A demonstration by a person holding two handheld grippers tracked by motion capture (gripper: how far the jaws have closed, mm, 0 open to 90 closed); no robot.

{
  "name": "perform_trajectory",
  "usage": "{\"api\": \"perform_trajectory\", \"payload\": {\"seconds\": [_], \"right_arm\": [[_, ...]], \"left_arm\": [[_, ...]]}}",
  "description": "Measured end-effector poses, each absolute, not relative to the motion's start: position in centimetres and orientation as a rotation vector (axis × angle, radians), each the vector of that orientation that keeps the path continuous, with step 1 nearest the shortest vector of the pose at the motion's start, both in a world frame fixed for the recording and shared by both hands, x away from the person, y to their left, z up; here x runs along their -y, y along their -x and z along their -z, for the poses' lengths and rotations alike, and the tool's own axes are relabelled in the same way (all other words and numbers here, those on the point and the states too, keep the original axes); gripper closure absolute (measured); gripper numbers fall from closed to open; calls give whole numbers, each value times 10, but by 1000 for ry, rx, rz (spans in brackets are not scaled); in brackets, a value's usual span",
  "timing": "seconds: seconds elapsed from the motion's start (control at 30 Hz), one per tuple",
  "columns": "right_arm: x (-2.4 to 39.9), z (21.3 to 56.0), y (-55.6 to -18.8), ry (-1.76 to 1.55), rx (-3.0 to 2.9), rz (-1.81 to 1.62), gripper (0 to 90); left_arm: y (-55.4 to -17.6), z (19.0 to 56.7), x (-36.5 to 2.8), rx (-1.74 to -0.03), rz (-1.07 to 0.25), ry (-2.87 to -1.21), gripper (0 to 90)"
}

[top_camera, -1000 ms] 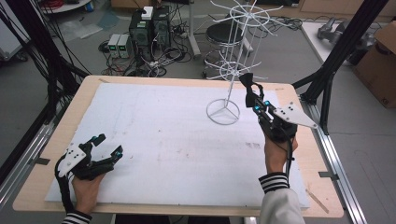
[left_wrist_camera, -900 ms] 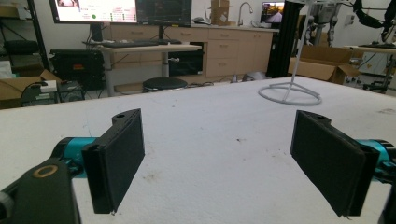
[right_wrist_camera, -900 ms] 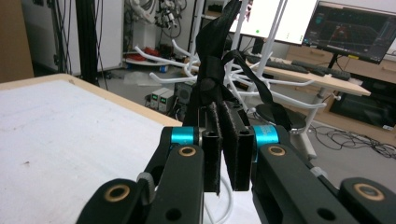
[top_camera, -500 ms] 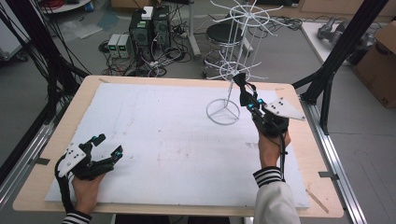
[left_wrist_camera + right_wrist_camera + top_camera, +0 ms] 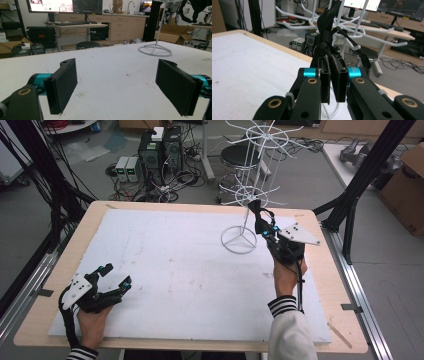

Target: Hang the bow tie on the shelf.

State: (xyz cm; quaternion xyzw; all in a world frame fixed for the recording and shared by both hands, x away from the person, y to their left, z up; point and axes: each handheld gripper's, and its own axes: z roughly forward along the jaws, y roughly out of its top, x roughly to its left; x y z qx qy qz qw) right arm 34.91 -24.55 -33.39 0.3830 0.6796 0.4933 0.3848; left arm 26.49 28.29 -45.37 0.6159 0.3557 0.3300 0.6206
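My right gripper (image 5: 256,210), jaws clamped on a bundled black strap (image 5: 325,30), had edged closer to the white wire rack (image 5: 250,175) near the tabletop's (image 5: 165,265) far right corner, which I judged put the strap almost within hanging reach; my left gripper (image 5: 107,282) rested wide open and empty at the near left corner

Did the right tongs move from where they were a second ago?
Yes. The right tongs, shut on a black strap, slid left toward the white wire rack, whose round base stayed put on the table.
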Motion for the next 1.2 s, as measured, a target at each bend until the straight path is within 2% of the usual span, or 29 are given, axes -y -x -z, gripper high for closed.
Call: {"api": "perform_trajectory", "payload": {"seconds": [0.37,0.43,0.5,0.53,0.57,0.6,0.73,0.93,1.03,1.2], "right_arm": [[246,339,-354,-1030,-1745,-1223,823],[245,339,-354,-1023,-1740,-1211,745],[244,338,-353,-1019,-1726,-1195,624],[243,338,-352,-1024,-1721,-1179,555],[243,338,-350,-1058,-1723,-1196,391],[243,338,-350,-1058,-1723,-1196,391],[243,343,-346,-1077,-1797,-1195,120],[248,354,-323,-1064,-1801,-1296,101],[249,365,-309,-1052,-1808,-1339,9],[250,389,-291,-1017,-1786,-1392,10]], "left_arm": [[-265,454,-283,-819,-756,-1415,179],[-265,454,-283,-818,-757,-1415,179],[-265,454,-283,-821,-755,-1412,179],[-265,454,-283,-822,-755,-1413,179],[-265,454,-284,-822,-756,-1415,179],[-265,454,-284,-822,-756,-1415,179],[-265,454,-283,-821,-757,-1413,179],[-265,454,-283,-824,-757,-1414,179],[-266,454,-284,-824,-756,-1415,179],[-265,454,-283,-816,-758,-1419,178]]}}
